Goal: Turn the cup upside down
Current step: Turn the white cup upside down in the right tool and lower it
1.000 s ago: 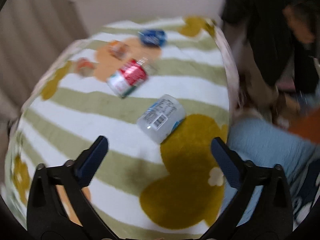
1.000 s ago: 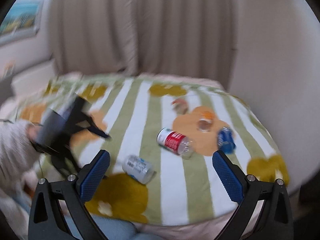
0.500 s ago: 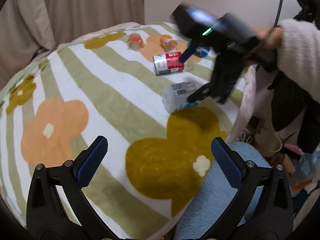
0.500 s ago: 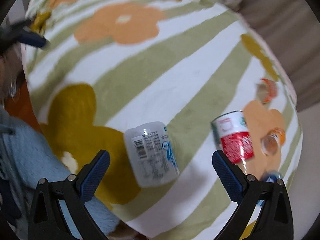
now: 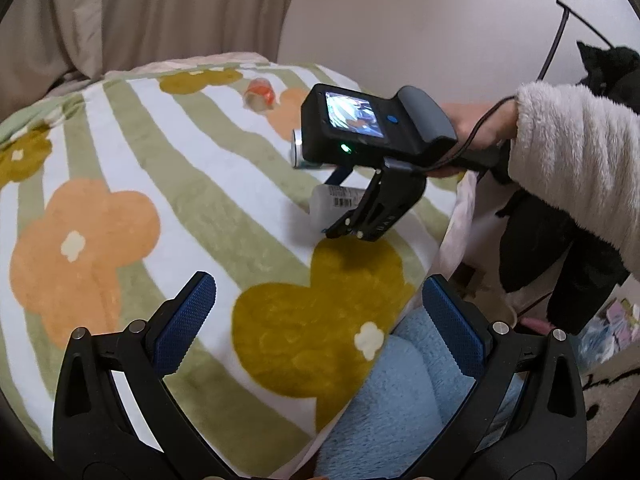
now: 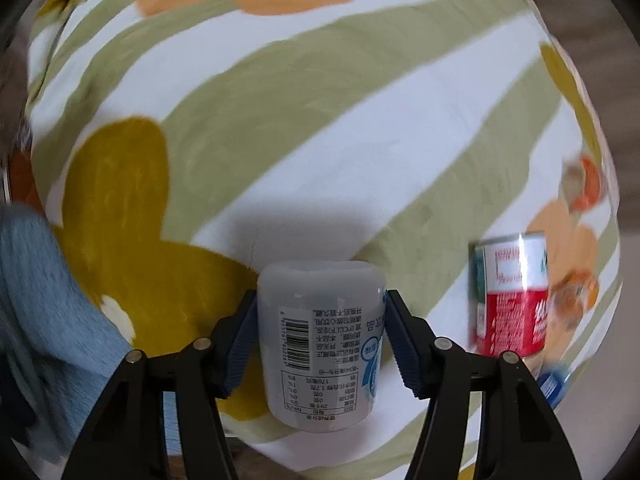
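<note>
Right wrist view, right gripper (image 6: 320, 336) now clamping cup (image 6: 320, 344), left gripper (image 5: 316, 324) fingers still spread

Black grippers (image 5: 316, 328) w/ blue ribbed pads (image 5: 184, 320), silver screws; fuzzy white sleeve (image 5: 576, 152).

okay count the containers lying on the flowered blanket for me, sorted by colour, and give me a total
White cup, between the pads of the right hand-held gripper: 1
Red-and-white container: 1
Orange-capped small containers: 2
Blue item at the edge, mostly hidden: 1
Total: 5
</note>
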`<state>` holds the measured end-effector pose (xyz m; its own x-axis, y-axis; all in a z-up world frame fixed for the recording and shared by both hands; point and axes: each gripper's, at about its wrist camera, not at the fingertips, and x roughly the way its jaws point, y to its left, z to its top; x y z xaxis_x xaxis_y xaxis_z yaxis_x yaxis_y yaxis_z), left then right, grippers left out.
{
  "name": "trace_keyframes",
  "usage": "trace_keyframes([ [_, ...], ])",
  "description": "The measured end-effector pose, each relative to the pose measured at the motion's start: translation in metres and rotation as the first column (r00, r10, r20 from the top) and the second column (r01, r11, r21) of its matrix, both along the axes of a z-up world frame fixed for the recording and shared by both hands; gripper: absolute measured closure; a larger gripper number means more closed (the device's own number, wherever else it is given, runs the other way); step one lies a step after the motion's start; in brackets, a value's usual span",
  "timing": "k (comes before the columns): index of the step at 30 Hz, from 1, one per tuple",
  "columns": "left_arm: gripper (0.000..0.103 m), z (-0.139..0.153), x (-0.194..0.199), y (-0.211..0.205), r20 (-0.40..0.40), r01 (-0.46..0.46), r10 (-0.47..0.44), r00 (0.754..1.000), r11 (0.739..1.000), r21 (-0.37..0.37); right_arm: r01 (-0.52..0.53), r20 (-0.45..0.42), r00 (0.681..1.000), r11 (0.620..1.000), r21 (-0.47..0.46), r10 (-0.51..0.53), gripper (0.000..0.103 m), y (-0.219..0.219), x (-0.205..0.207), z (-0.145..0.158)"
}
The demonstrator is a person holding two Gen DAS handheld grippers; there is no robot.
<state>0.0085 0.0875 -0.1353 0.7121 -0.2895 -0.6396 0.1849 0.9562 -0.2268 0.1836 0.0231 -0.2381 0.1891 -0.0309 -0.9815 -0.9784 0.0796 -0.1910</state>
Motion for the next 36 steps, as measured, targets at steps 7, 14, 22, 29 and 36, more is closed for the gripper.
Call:
trace_keyframes([
  [7, 0.0, 0.001, -0.009, 0.003, 0.011, 0.033, -0.033, 0.999, 0.997, -0.069, 0.489, -0.148, 0.866, 0.871, 0.054, -0.477, 0.046, -0.004, 0.059, 0.022],
  [14, 0.0, 0.009, -0.017, -0.001, 0.036, 0.062, -0.06, 0.998, 0.995, -0.076, 0.71, -0.176, 0.698, 0.703, 0.043, -0.694, 0.046, -0.011, 0.083, 0.019],
  [22, 0.0, 0.014, -0.026, -0.001, 0.06, 0.06, -0.056, 0.997, 0.996, -0.065, 0.72, -0.18, 0.679, 0.693, -0.027, -0.712, 0.027, -0.001, 0.091, 0.028],
  [29, 0.0, 0.013, -0.029, 0.0, 0.062, 0.067, -0.062, 0.996, 0.995, -0.078, 0.739, -0.162, 0.649, 0.667, -0.098, -0.743, 0.012, 0.002, 0.101, 0.034],
  [36, 0.0, 0.009, -0.029, -0.001, 0.053, 0.074, -0.069, 0.996, 0.993, -0.089, 0.713, -0.159, 0.673, 0.691, -0.12, -0.722, 0.015, 0.025, 0.103, 0.029],
])
